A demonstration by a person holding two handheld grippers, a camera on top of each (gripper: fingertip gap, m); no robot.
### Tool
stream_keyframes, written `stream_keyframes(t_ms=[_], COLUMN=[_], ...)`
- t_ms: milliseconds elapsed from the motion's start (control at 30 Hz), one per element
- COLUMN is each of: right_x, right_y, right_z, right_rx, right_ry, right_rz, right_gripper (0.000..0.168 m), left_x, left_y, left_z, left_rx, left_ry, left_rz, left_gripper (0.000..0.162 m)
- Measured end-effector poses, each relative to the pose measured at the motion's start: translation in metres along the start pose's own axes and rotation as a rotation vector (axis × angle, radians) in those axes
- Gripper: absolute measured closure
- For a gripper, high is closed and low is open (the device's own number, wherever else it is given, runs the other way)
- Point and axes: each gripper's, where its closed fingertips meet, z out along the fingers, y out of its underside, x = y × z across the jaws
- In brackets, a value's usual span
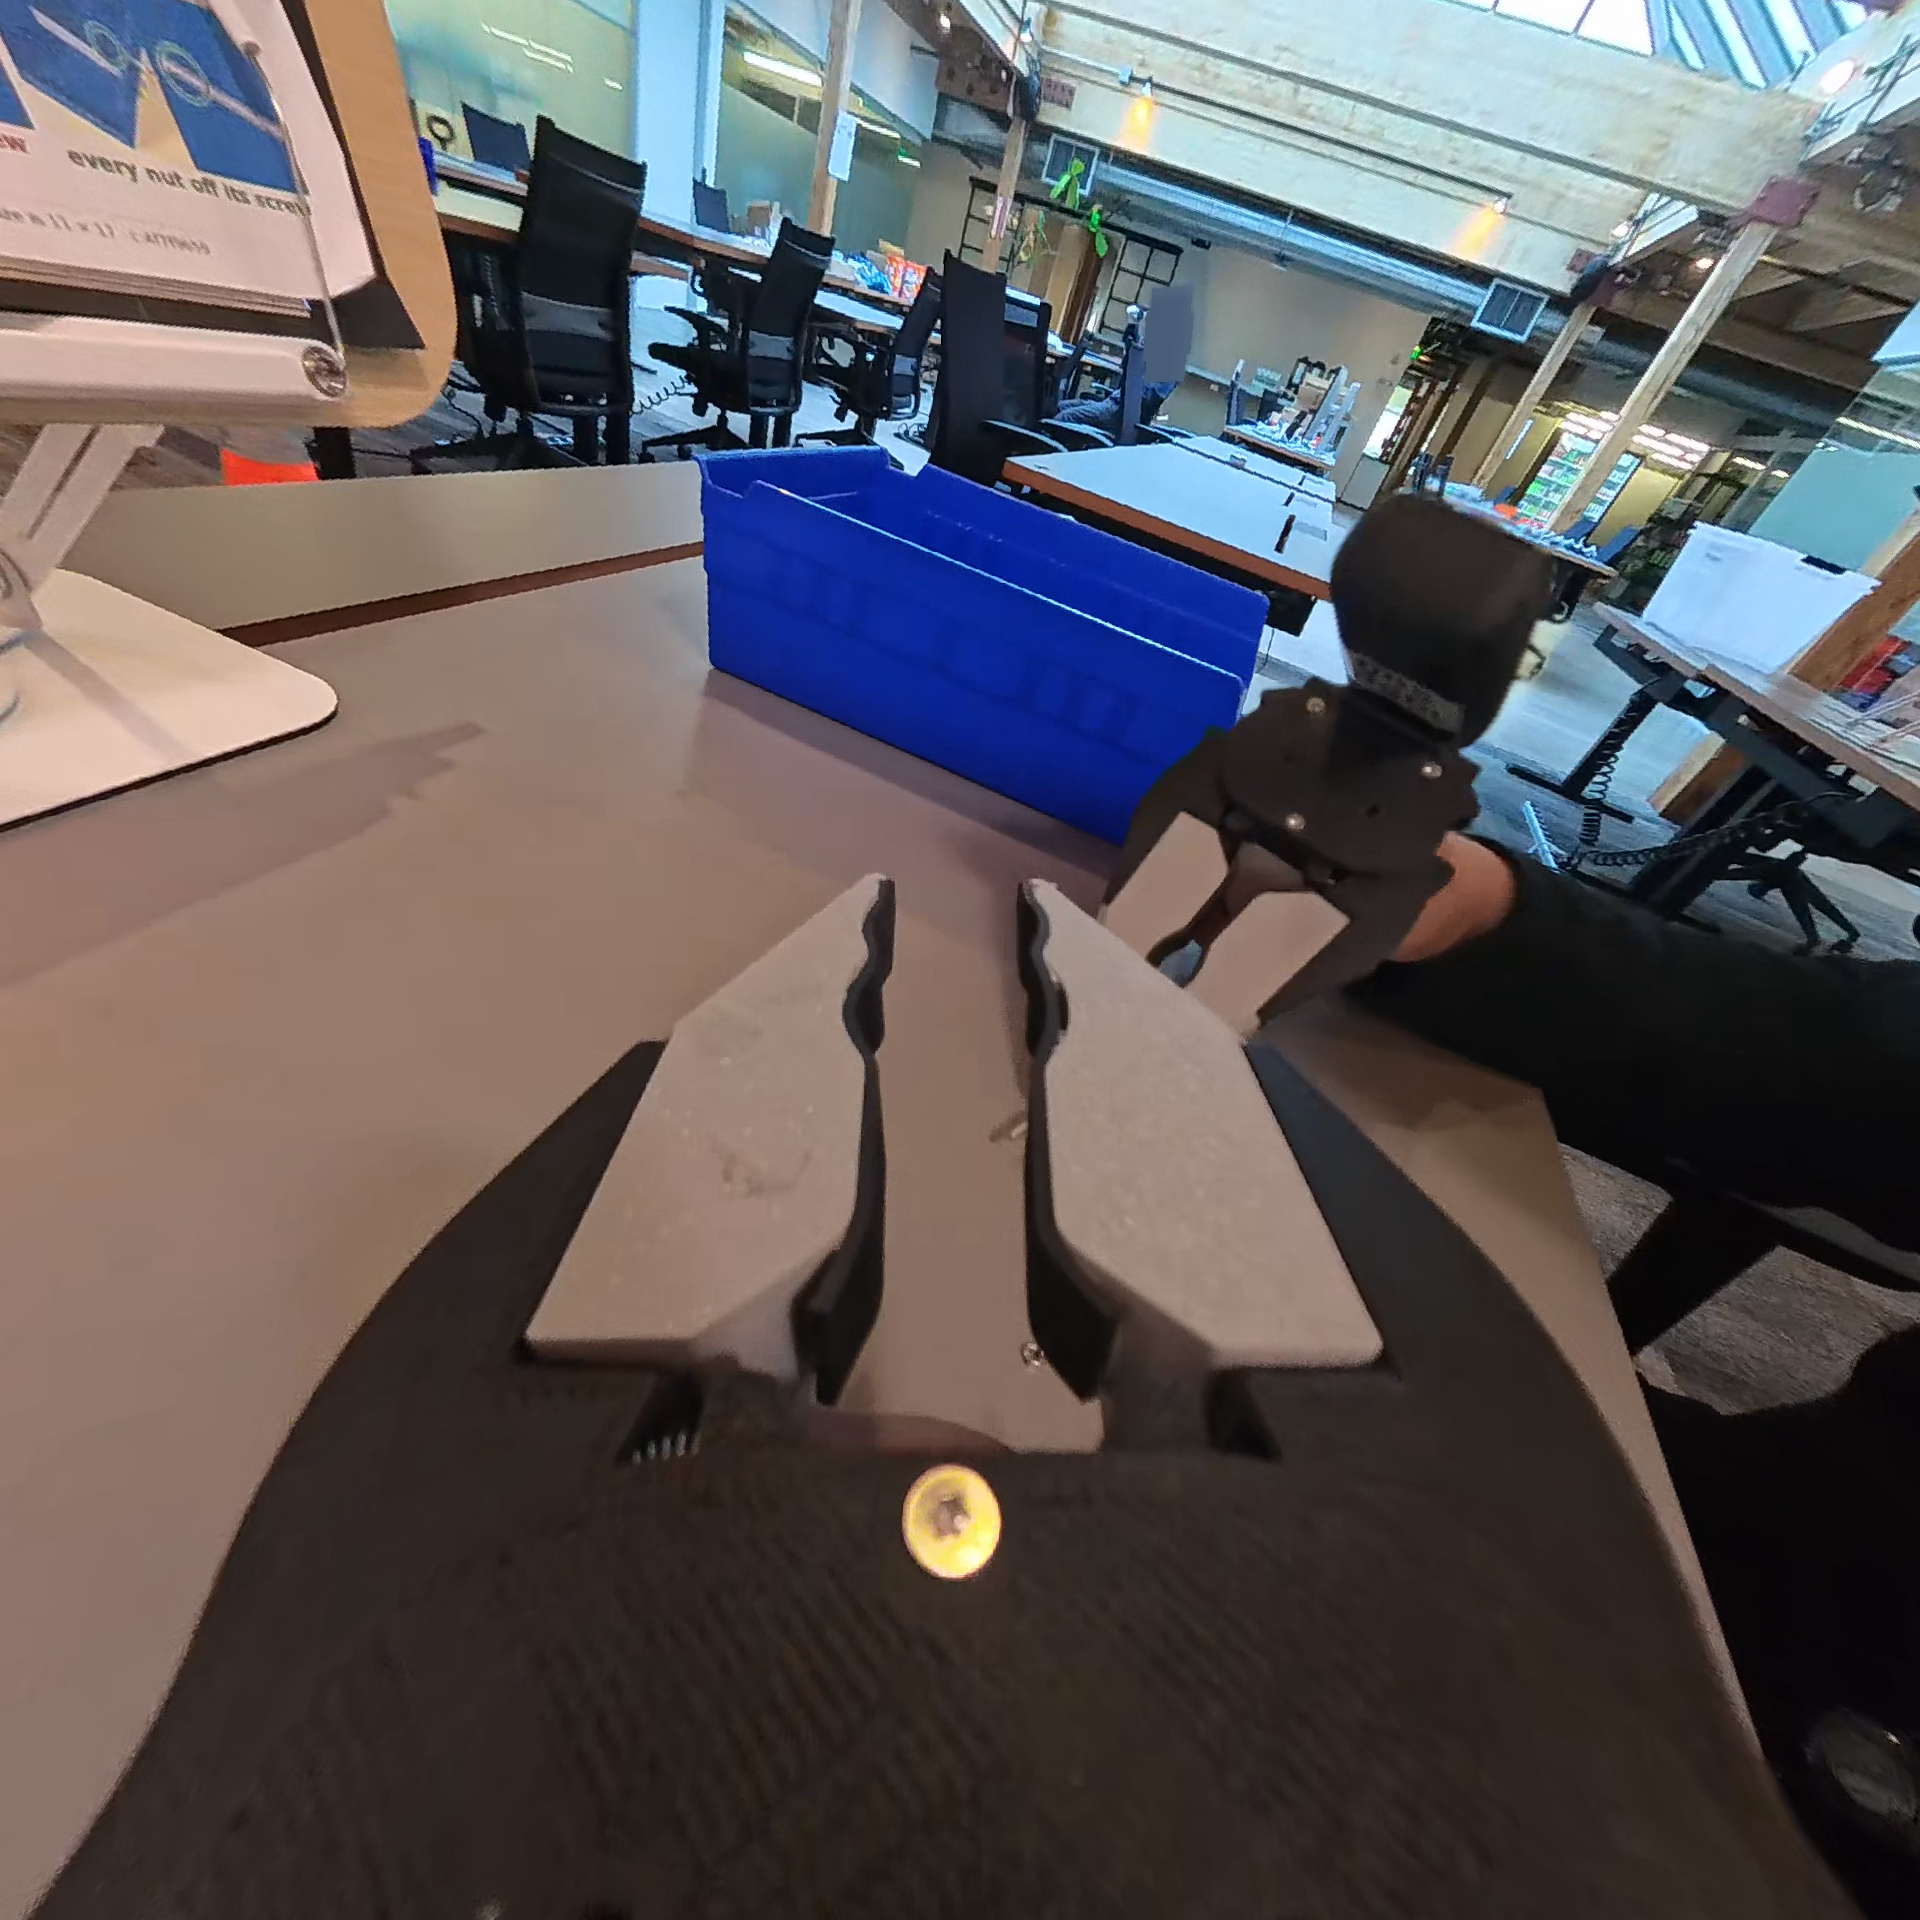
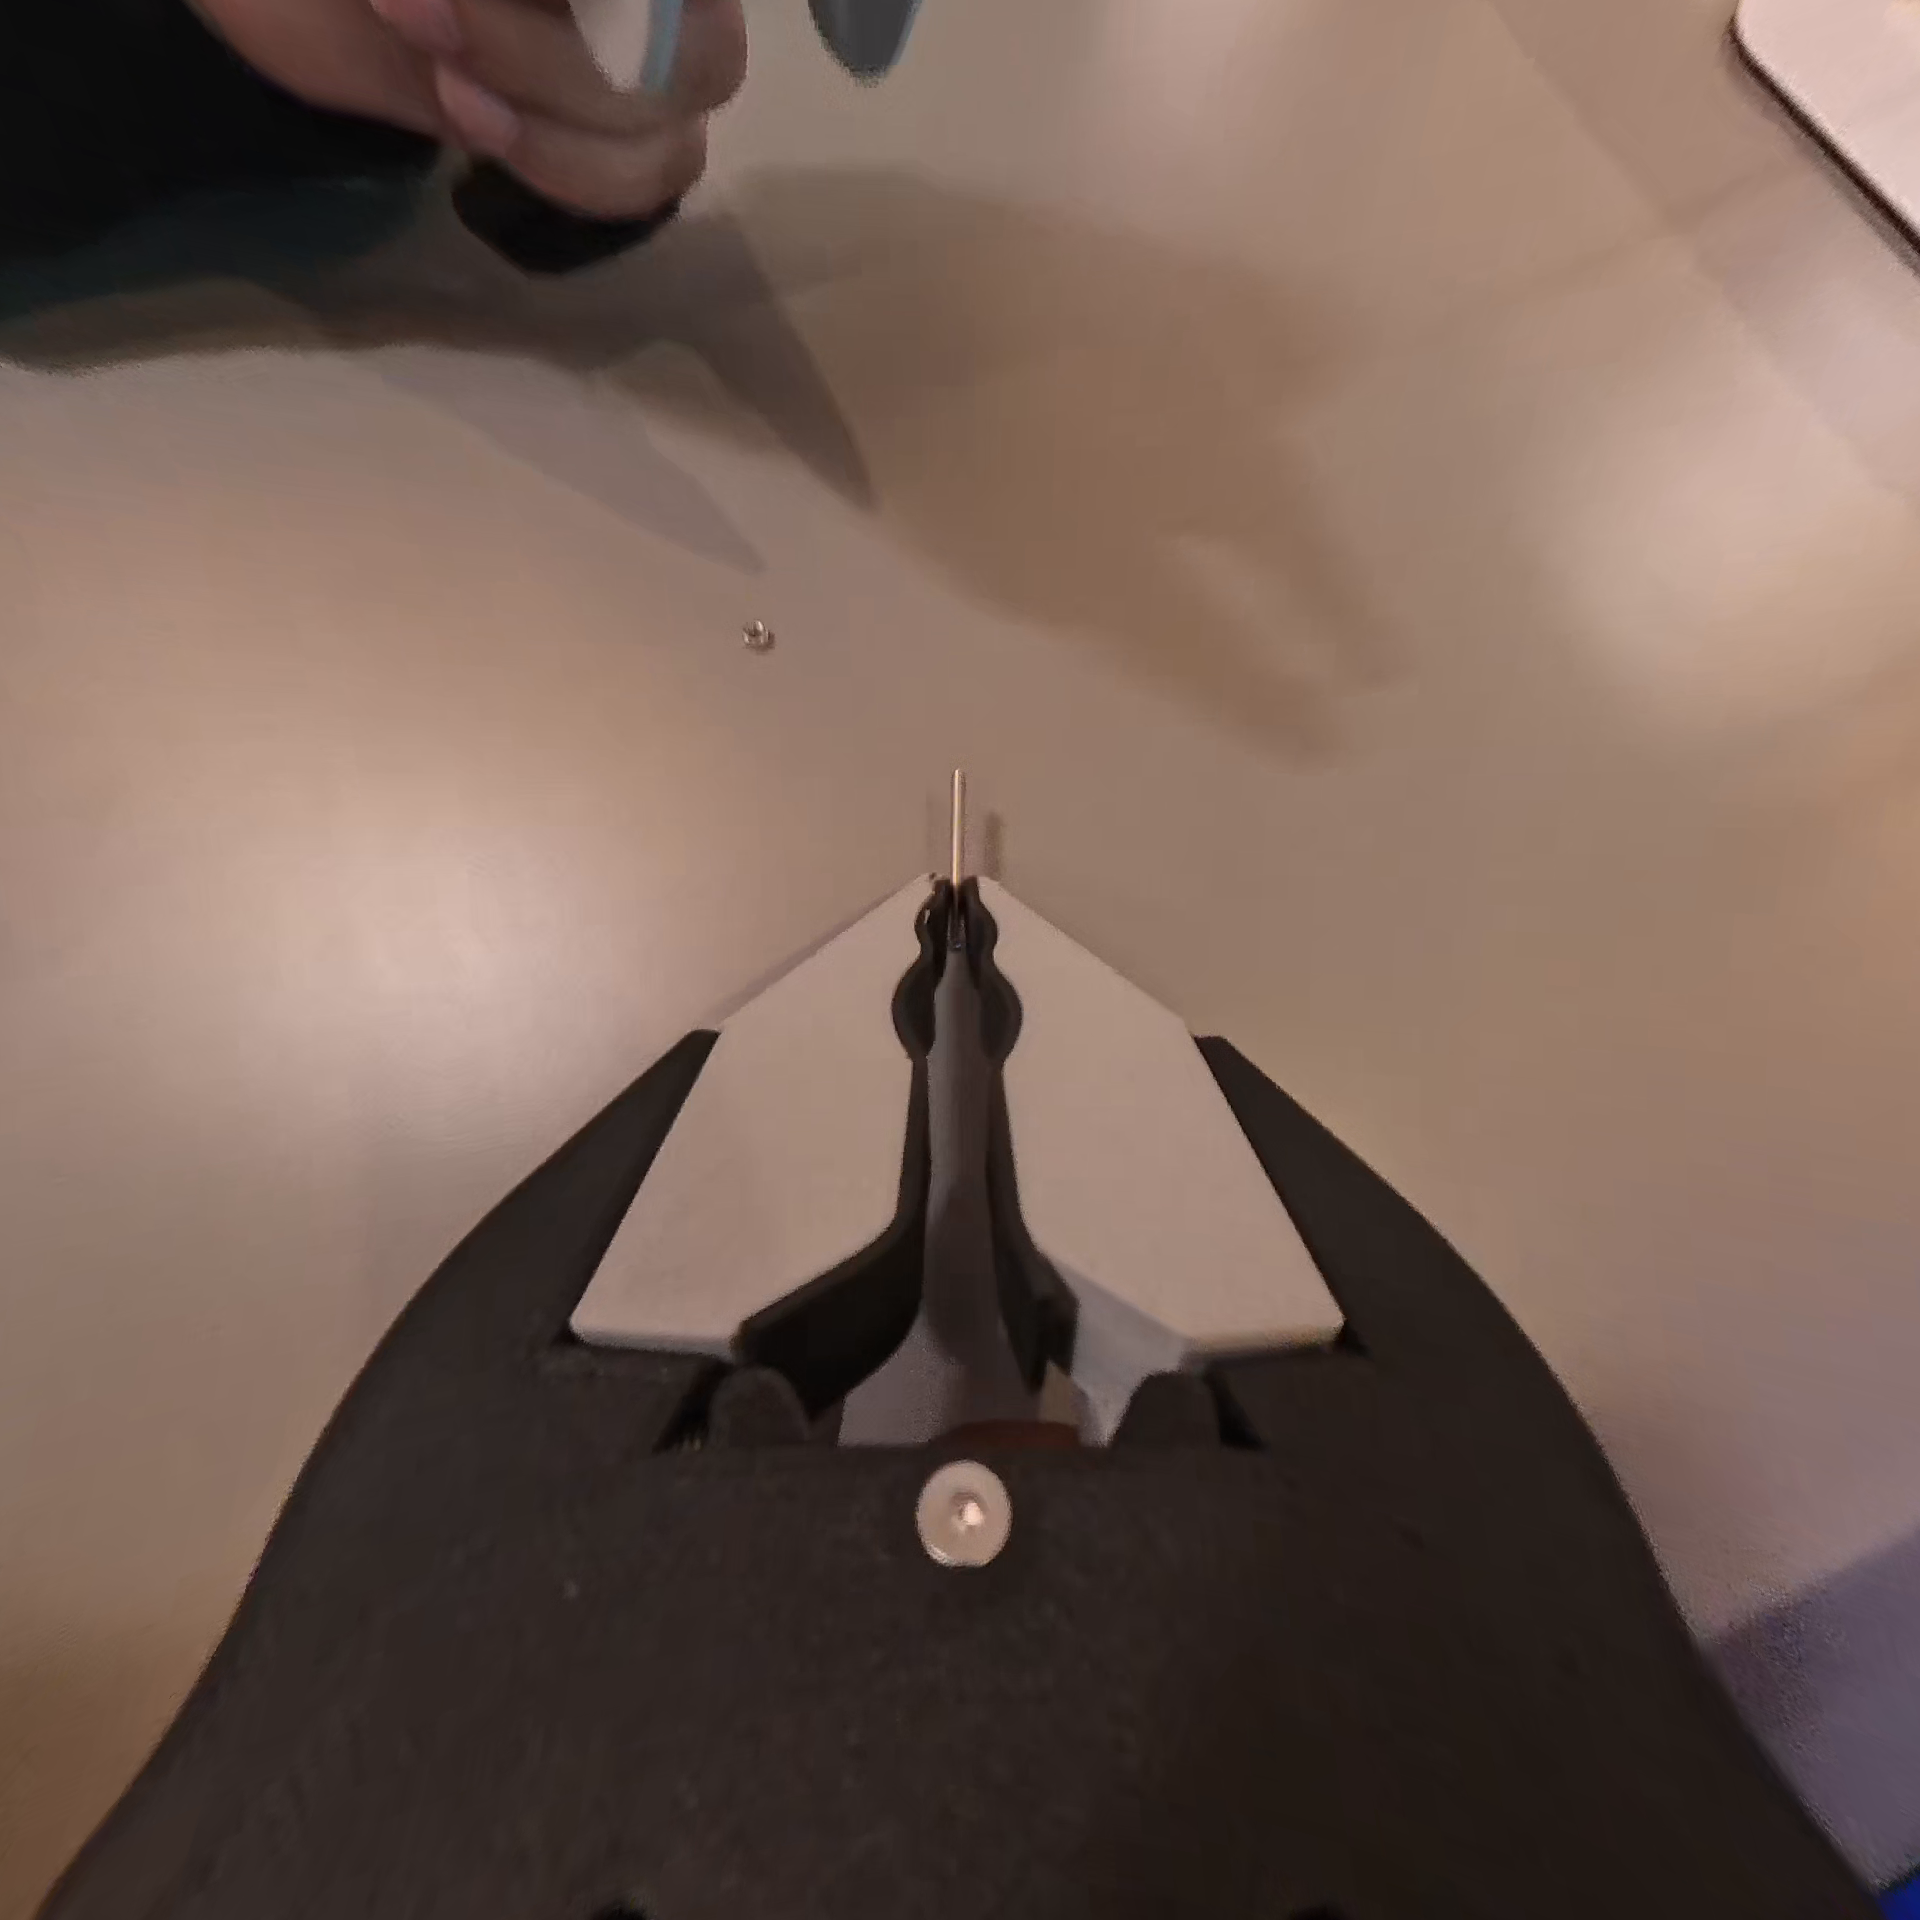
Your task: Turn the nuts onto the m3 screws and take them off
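Observation:
My right gripper (image 2: pixel 958 883) is shut on a thin m3 screw (image 2: pixel 958 826), whose shaft sticks out past the tips above the grey table (image 2: pixel 416 883). A small loose nut (image 2: pixel 760 634) lies on the table ahead and to the left of it. My left gripper (image 1: pixel 954 904) is open and empty, low over the table. Through the gap between its fingers I see the nut (image 1: pixel 1032 1351) and a small metal piece (image 1: pixel 1008 1127); I cannot tell what that piece is. The right gripper (image 1: pixel 1226 935) points down just right of the left one, its tips hidden.
A blue plastic bin (image 1: pixel 966 644) stands on the table behind both grippers. A document stand with a white base (image 1: pixel 125 686) is at the far left. The table's edge (image 1: pixel 1538 1143) runs close on the right. A hand (image 2: pixel 582 94) grips the left gripper's handle. The left gripper's tips are roughly 12 cm from the right gripper's.

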Motion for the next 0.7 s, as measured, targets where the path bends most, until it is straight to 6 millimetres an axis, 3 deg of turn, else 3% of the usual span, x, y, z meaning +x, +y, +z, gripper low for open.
stream_keyframes(t_ms=[367,567,700], right_x=[0.007,-0.007,-0.012], right_y=[-0.067,-0.083,-0.082], right_z=[-0.052,-0.063,-0.060], right_rx=[0.450,0.544,0.528], right_ry=[-0.017,-0.037,-0.039], right_rz=[0.106,0.042,0.018], right_gripper=[0.168,0.168,0.168], left_x=[0.026,0.051,0.058], left_y=[0.014,0.016,0.012], left_z=[0.013,0.018,0.018], left_rx=[-0.054,-0.041,-0.010], left_ry=[0.109,0.191,0.213], left_rz=[0.026,0.126,0.159], left_gripper=[0.140,0.140,0.140])
